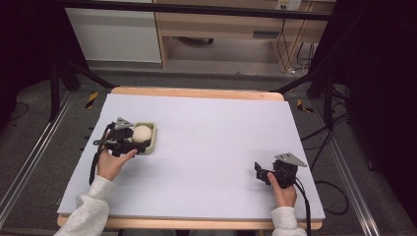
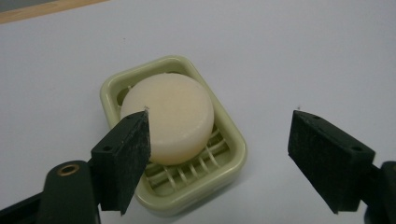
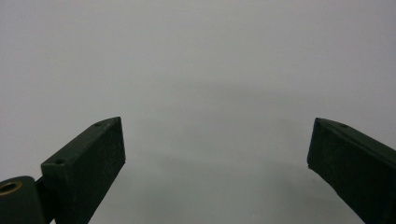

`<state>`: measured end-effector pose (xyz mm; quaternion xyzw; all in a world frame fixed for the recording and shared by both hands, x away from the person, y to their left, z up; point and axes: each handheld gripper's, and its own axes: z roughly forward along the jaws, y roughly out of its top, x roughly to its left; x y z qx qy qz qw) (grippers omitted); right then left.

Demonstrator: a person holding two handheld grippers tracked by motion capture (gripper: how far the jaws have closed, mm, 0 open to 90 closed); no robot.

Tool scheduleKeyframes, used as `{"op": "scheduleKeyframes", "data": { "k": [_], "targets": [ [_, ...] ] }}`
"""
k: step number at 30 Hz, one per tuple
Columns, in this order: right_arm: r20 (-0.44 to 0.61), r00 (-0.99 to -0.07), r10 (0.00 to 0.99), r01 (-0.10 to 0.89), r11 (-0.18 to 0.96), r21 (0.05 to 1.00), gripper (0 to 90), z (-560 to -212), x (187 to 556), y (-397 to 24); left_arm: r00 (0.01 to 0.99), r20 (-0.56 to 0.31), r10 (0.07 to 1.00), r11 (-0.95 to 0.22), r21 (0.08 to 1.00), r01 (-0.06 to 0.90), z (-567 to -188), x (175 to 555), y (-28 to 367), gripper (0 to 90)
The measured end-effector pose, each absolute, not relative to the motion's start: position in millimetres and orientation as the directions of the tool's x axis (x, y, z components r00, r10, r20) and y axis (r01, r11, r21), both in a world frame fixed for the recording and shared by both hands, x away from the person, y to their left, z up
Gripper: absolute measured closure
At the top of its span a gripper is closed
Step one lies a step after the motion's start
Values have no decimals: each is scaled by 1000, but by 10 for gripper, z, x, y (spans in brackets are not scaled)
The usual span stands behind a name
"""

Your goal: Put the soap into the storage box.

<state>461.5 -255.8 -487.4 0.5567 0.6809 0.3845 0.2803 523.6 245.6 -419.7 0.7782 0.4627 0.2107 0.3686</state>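
A round cream soap bar (image 1: pixel 141 133) (image 2: pixel 169 116) lies in a pale green slatted soap dish (image 1: pixel 150 147) (image 2: pixel 223 164) on the left of the table. My left gripper (image 1: pixel 129 139) (image 2: pixel 219 126) hovers just at the dish's near side, open, its left jaw over the soap's edge and its right jaw out past the dish. My right gripper (image 1: pixel 259 170) (image 3: pixel 217 144) rests at the table's near right, open, with only bare table surface between its jaws.
The table is covered by a light lavender sheet (image 1: pixel 211 142) with a wooden edge (image 1: pixel 196 92) at the back. Dark stand legs (image 1: pixel 64 78) and cables (image 1: pixel 324 147) lie on the floor around it.
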Motion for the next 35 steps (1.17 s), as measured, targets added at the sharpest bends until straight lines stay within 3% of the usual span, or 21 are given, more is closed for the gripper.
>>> {"op": "scheduleKeyframes", "data": {
  "k": [12, 35],
  "targets": [
    [50, -227, 973, 540, 83, 838, 45, -4871, 4610, -2557, 479, -7, 878, -284, 797, 534, -4339, 4959, 2513, 213],
    [48, -230, 972, 536, 85, 840, 43, -4870, 4609, -2560, 372, -45, 927, -205, 771, 603, -4718, 4600, 3055, 220]
  ]
}}
